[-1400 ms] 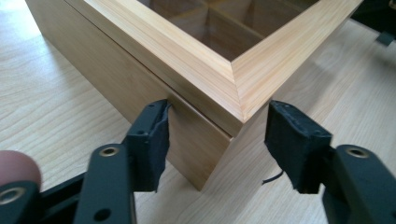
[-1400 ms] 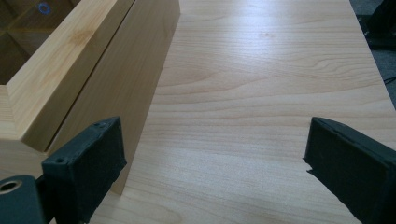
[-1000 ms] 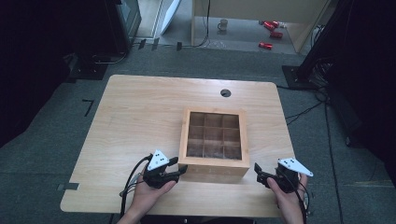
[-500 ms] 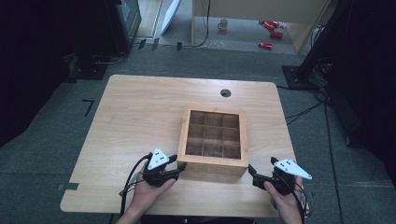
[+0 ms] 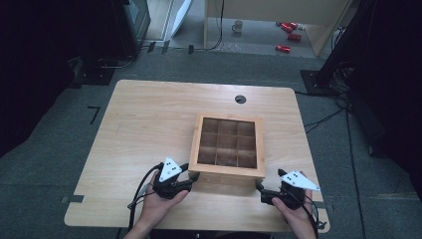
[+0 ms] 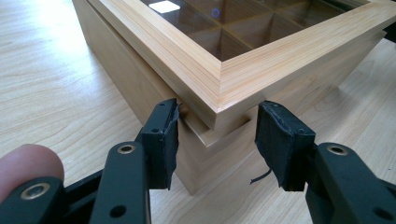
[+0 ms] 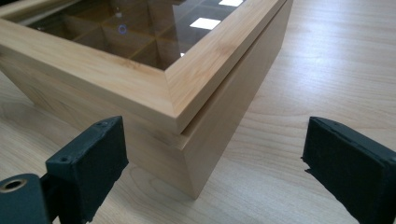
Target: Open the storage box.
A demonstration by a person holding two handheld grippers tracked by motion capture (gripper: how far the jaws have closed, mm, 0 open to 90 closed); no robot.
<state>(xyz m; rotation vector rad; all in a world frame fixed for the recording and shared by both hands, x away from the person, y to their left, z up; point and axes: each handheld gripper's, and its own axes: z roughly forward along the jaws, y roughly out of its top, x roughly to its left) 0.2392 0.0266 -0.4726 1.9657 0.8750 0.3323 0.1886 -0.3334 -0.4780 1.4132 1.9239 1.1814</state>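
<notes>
The wooden box (image 5: pixel 228 145) is flanked at its 2 near corners. The left gripper (image 6: pixel 217 140) is set partly open astride the near-left corner, gripping nothing; the right gripper (image 7: pixel 212 161) is held wide open before the near-right corner.

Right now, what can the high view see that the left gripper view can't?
The high view alone takes in the whole table, the floor with red cans and a mug, and both hands with the left tool and right tool. The left gripper view alone shows the lid's near corner lifted off the base. Both show the wooden compartment box.
</notes>
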